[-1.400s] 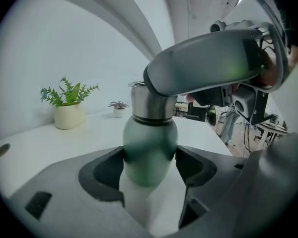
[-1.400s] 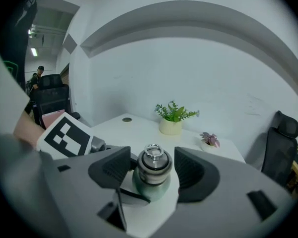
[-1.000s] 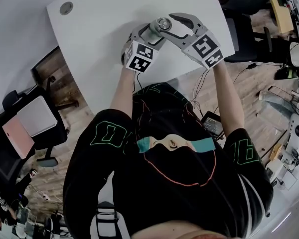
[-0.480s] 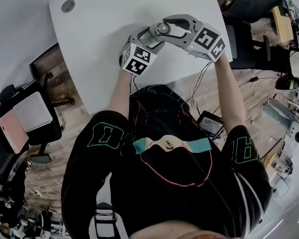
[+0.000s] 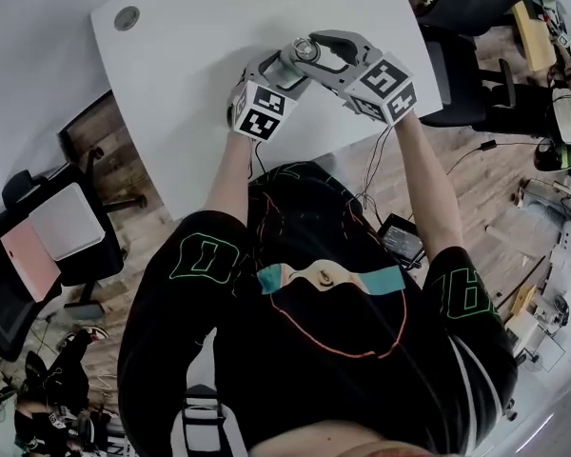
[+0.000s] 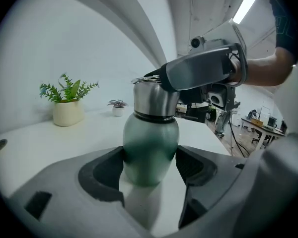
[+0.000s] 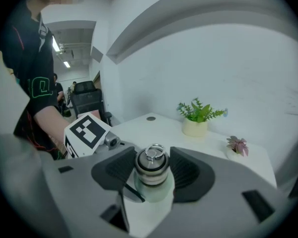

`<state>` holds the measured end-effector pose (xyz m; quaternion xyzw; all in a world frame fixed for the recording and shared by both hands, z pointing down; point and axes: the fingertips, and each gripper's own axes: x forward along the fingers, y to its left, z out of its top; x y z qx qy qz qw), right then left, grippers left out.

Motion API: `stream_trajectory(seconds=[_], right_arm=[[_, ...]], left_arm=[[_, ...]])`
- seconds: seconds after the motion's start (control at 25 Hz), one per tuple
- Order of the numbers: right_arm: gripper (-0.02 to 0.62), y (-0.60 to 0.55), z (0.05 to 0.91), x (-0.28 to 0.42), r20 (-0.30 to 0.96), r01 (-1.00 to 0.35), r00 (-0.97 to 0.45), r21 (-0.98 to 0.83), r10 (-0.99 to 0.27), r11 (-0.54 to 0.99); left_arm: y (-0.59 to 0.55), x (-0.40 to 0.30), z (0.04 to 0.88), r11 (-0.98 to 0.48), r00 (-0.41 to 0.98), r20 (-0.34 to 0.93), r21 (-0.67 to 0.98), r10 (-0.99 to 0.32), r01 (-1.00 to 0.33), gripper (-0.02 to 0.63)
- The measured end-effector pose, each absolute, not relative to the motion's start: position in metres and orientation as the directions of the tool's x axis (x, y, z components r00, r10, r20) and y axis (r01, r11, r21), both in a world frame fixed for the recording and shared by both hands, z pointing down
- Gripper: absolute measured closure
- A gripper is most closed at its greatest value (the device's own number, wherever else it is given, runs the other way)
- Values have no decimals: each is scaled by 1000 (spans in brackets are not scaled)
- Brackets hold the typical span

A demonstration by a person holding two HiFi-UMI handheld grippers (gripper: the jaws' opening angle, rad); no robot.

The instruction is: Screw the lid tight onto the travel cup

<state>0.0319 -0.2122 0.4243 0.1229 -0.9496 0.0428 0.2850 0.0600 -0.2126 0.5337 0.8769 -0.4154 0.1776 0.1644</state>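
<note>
White worktop (image 5: 200, 65) in the head view carried the travel cup (image 5: 296, 58) toward its near right, between the left tool (image 5: 287, 67) and the right tool (image 5: 312, 49). In the left gripper view, the jaws clamped the green body; that hold had to stay rigid. In the right gripper view, the jaws, having just been closing, gripped the ringed steel lid (image 7: 151, 168); rotation needed to stay square to the threads.

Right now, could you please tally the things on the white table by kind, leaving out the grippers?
Travel cup: 1
Lid: 1
Potted plants: 2, one large and one small
Total: 4
</note>
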Motion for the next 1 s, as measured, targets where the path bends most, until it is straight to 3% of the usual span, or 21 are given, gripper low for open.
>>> stream_trajectory(seconds=[0.32, 0.6, 0.8, 1.0], right_arm=[[364, -213, 428, 32, 487, -545, -722, 37, -491, 838], [362, -214, 425, 38, 437, -685, -621, 102, -651, 721], [360, -215, 427, 38, 433, -685, -618, 112, -656, 720], [353, -213, 427, 37, 465, -593, -667, 143, -583, 792]], left_arm=[[-210, 55, 537, -596, 588, 441, 138, -678, -791, 264], [-212, 59, 534, -584, 576, 447, 138, -684, -800, 264], [-212, 58, 535, -584, 577, 447, 140, -684, -800, 264], [-213, 58, 534, -579, 571, 454, 140, -684, -803, 264]])
